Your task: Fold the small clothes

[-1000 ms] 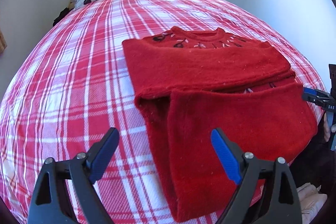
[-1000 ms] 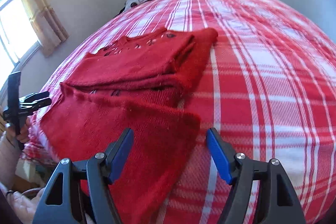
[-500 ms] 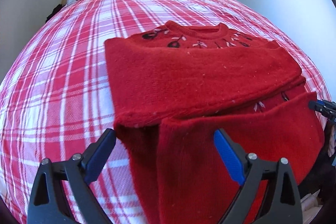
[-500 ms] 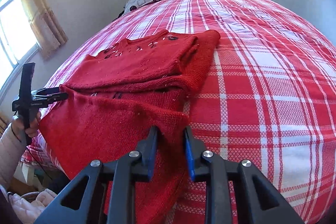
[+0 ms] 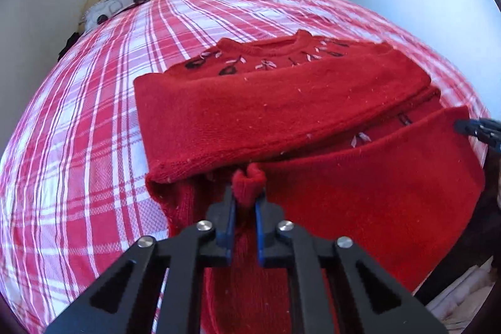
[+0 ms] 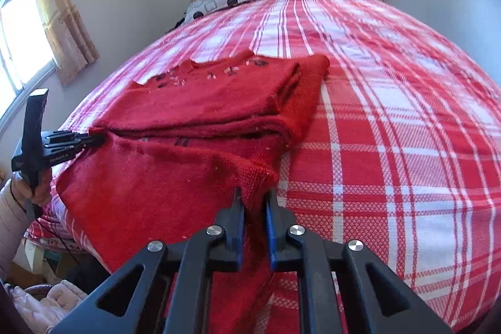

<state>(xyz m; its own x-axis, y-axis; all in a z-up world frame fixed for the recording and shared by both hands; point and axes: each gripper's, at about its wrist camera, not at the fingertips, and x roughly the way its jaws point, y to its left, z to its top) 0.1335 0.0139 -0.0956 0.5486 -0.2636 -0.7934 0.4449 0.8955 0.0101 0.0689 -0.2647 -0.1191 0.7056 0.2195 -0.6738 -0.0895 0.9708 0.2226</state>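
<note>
Both grippers now pinch the red sweater's (image 5: 281,102) hem corners at the bed's (image 5: 78,146) near edge — left gripper (image 5: 245,202), right gripper (image 6: 253,205); thin bites could slip mid-fold.

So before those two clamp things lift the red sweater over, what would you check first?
1. Left gripper fingers closed on the sweater hem: ok.
2. Right gripper fingers closed on the other hem corner: ok.
3. Both sleeves folded in across the body: ok.
4. Bedspread bare beyond the collar for landing the fold: ok.
5. Both layers of the hem caught: cannot tell.
</note>
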